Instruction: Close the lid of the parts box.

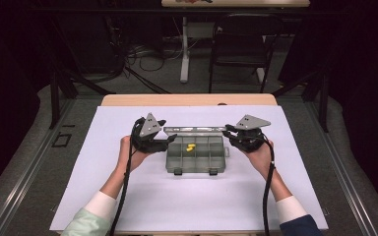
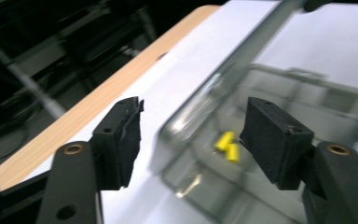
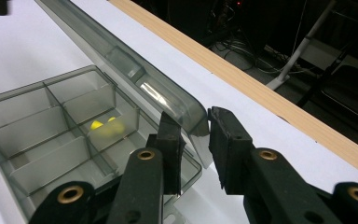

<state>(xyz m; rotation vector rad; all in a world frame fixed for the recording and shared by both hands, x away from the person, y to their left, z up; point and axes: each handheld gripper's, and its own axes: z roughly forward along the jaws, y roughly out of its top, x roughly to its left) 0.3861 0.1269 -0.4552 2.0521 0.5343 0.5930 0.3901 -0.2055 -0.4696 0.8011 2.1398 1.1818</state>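
Box (image 1: 195,156) sits mid-table on the white sheet (image 1: 128,196), long axis running left to right across us, latches toward the person, hinge on the far side. Lid (image 1: 195,129) stands raised along the far edge, seen nearly edge-on from the high view. Two small yellow pieces (image 1: 190,147) lie in a compartment of the far row, left of centre.

Left tool (image 1: 170,139) at the box's left end: jaws spread wide, nothing pinched. In the left gripper view the box's corner and the lid's edge lie in the gap between the pads (image 2: 121,140), untouched.

Right tool (image 3: 196,149) at the right end: jaws close together around the lid's right corner (image 3: 193,119). In the right gripper view the corner sits between the pads and looks pinched, so we read it as gripping the lid.

We judge the step in hand to be swinging the lid on its hinge, with the right tool doing the work.

To do it well:
- We keep the pinch on the corner light but firm; clear plastic is slick.
- We follow the hinge's arc, not a straight pull, so the box does not slide on the sheet.
- We bring the left tool to steady the box's left end.
- We keep the tray level so the yellow pieces stay put.
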